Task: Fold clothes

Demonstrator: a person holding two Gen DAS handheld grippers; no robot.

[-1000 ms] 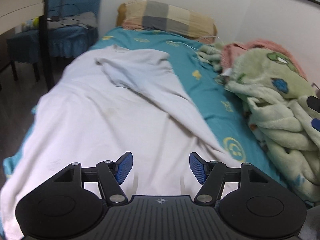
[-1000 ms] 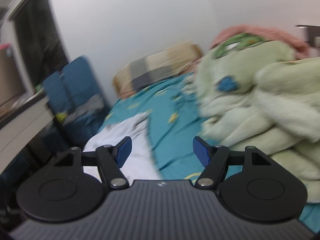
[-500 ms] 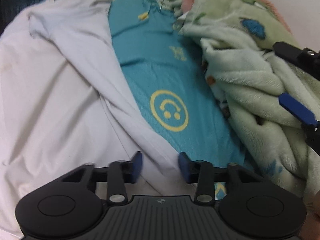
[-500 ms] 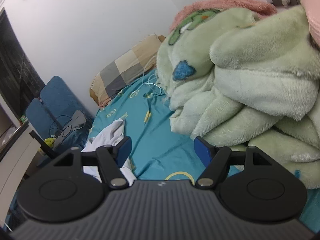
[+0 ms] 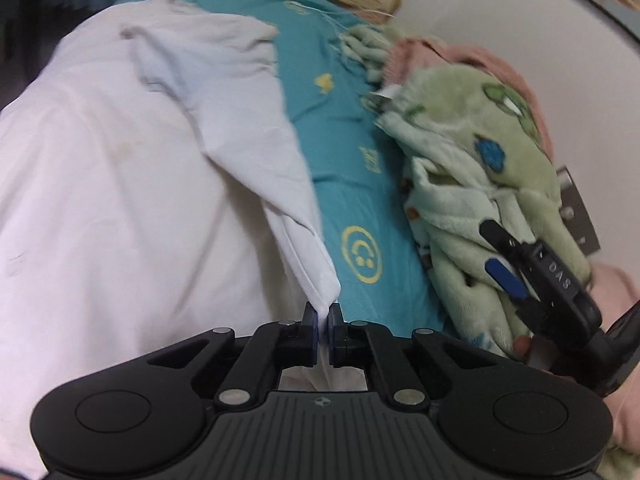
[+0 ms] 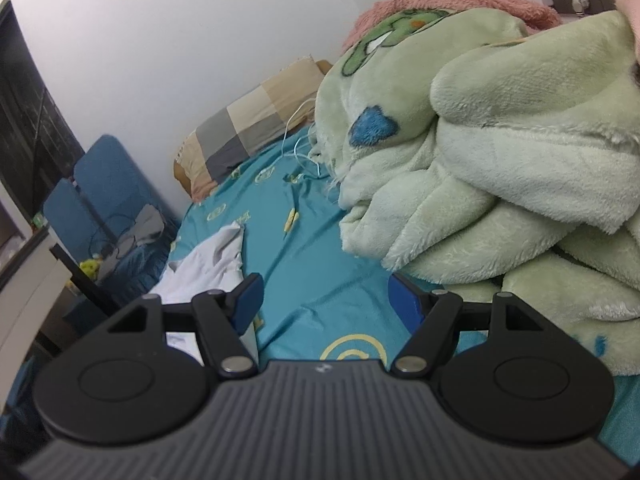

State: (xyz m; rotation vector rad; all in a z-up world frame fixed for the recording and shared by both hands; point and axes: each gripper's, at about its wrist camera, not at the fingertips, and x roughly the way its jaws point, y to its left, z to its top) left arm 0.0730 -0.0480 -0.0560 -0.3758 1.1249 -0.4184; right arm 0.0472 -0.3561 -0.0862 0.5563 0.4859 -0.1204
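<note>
A white garment (image 5: 132, 168) lies spread on the teal bed sheet (image 5: 348, 152), one side folded over toward the middle. My left gripper (image 5: 321, 322) is shut on the garment's right hem edge, which rises in a taut ridge to the jaws. My right gripper (image 6: 326, 302) is open and empty, hovering over the sheet beside the blanket; it also shows at the right of the left wrist view (image 5: 516, 272). The far part of the garment (image 6: 208, 264) shows in the right wrist view.
A heaped green fleece blanket (image 6: 500, 168) with a pink one (image 6: 448, 4) fills the bed's right side. A checked pillow (image 6: 256, 120) lies at the head with a white cable (image 6: 296, 148). A blue chair (image 6: 104, 200) and a desk (image 6: 20, 280) stand left of the bed.
My left gripper moved to the garment's right edge, closed on it and lifted it. My right gripper shifted forward beside the blanket and stayed open.
</note>
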